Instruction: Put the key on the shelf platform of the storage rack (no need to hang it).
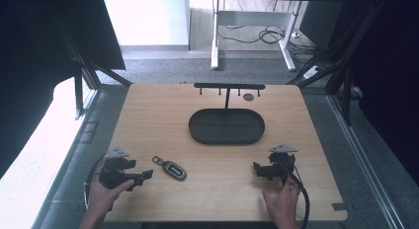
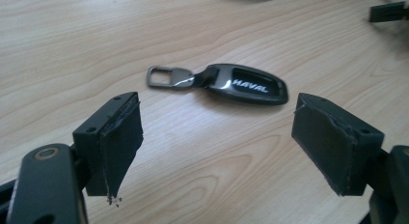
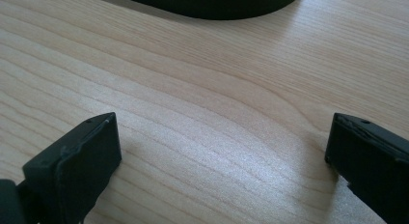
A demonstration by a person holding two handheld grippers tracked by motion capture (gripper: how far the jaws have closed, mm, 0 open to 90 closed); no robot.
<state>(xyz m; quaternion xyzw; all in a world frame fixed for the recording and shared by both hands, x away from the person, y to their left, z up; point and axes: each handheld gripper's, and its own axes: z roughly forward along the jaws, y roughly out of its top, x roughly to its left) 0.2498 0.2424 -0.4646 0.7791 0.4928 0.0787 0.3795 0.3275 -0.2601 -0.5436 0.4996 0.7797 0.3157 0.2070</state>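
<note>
A car key (image 2: 243, 84) lay flat on the tabletop (image 1: 212, 189), just ahead of the left claw (image 2: 217, 137), whose jaws stood wide and empty. The right claw (image 3: 222, 156) also gaped wide over bare wood. The key looked light, stiff and glossy, likely slippery; gripping across its narrow black body seemed safest.

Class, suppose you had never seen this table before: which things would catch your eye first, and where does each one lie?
The black car key fob with its metal loop lies on the wooden table, just ahead of the open left gripper. Behind it, mid-table, sits a black oval tray below a hook rack. The right gripper rests open over bare wood at the near right.
</note>
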